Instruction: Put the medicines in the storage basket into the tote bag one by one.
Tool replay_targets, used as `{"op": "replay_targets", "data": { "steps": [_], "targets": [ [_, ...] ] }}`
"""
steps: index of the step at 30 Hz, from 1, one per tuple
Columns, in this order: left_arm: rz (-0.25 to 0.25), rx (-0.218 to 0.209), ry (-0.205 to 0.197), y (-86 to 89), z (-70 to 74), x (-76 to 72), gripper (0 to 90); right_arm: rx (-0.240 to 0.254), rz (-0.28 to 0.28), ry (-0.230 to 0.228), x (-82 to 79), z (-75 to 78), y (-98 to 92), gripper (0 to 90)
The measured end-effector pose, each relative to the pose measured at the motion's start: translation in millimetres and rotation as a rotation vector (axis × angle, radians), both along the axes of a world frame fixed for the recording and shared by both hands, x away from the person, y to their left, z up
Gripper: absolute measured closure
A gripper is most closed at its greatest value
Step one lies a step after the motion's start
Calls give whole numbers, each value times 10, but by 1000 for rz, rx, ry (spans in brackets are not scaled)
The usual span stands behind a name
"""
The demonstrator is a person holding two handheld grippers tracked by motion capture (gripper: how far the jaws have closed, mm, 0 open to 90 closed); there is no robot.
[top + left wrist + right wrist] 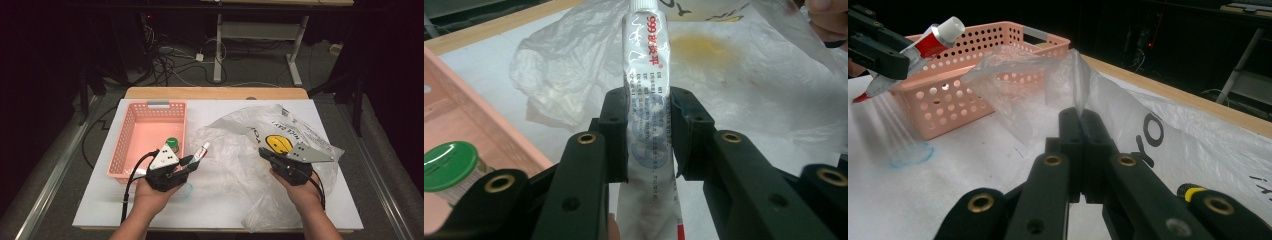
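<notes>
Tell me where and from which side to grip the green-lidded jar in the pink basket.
Grip the green-lidded jar across its round lid, coming straight down from above. It stands upright near the corner of the pink basket, whose walls likely block a side approach; the lid is the exposed part.

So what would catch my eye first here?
Probably the crinkled plastic bag with its yellow smiley face, spread over the table's right half; the right gripper pinches its edge. Next, the white tube clamped in the left gripper, beside the pink basket at left, which holds a green-lidded jar.
</notes>
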State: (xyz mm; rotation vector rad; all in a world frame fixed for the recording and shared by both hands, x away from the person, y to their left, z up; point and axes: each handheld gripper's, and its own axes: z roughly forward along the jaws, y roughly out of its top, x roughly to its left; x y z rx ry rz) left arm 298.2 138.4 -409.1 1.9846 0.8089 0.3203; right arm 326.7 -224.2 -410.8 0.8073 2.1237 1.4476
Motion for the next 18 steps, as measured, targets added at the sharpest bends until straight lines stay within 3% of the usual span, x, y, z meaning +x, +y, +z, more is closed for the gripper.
{"op": "replay_targets", "data": {
  "steps": [18],
  "targets": [
    [-64,21,15,-250,-128,-42,693,2,-3,-4,-10,12,-4,900]
  ]
}}
